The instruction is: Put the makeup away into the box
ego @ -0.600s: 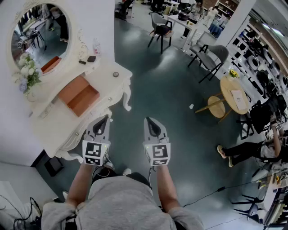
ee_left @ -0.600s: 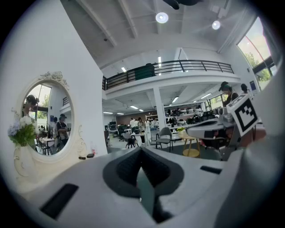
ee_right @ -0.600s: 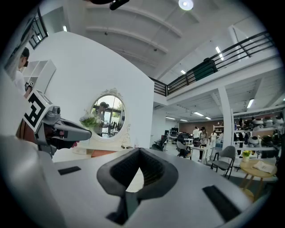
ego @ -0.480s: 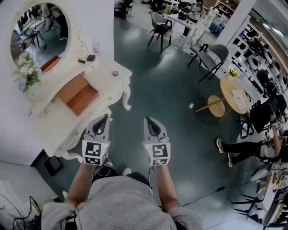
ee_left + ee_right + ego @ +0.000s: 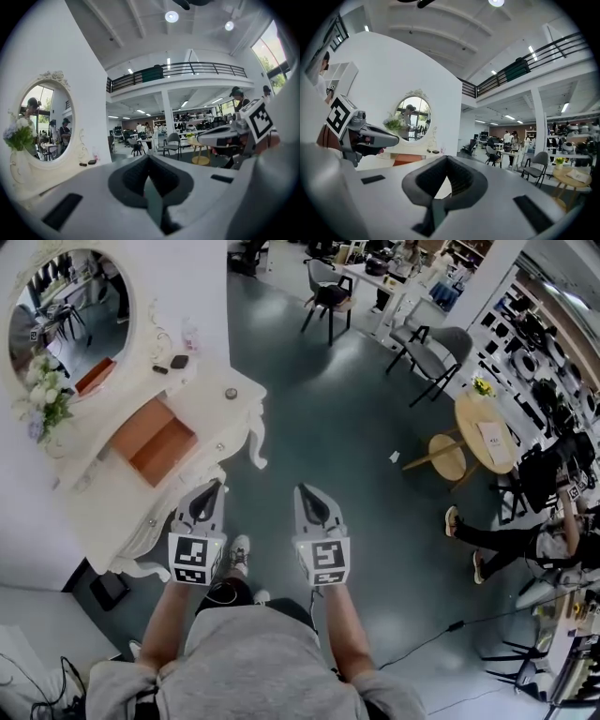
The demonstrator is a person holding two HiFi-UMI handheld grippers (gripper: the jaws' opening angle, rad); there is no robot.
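Observation:
An open orange-brown box [image 5: 141, 424] lies on the white dressing table [image 5: 112, 512] at the left of the head view. Small makeup items sit beyond it: a dark compact [image 5: 178, 361], a pale bottle [image 5: 190, 337] by the mirror, and a round piece [image 5: 230, 393] near the table's corner. My left gripper [image 5: 212, 486] and right gripper [image 5: 305, 491] hang side by side over the floor, in front of the table, both shut and empty. In the right gripper view the box [image 5: 407, 160] shows past the left gripper's tip.
An oval mirror [image 5: 66, 310] and white flowers [image 5: 42, 399] stand at the table's back. Grey chairs [image 5: 436, 357], a round wooden table [image 5: 487, 437] and a seated person's legs [image 5: 497, 540] are at the right. A cable [image 5: 441, 634] runs on the floor.
The dressing table has slid a little left in the head view, and a shoe now shows between the grippers. Both grippers keep their places, shut.

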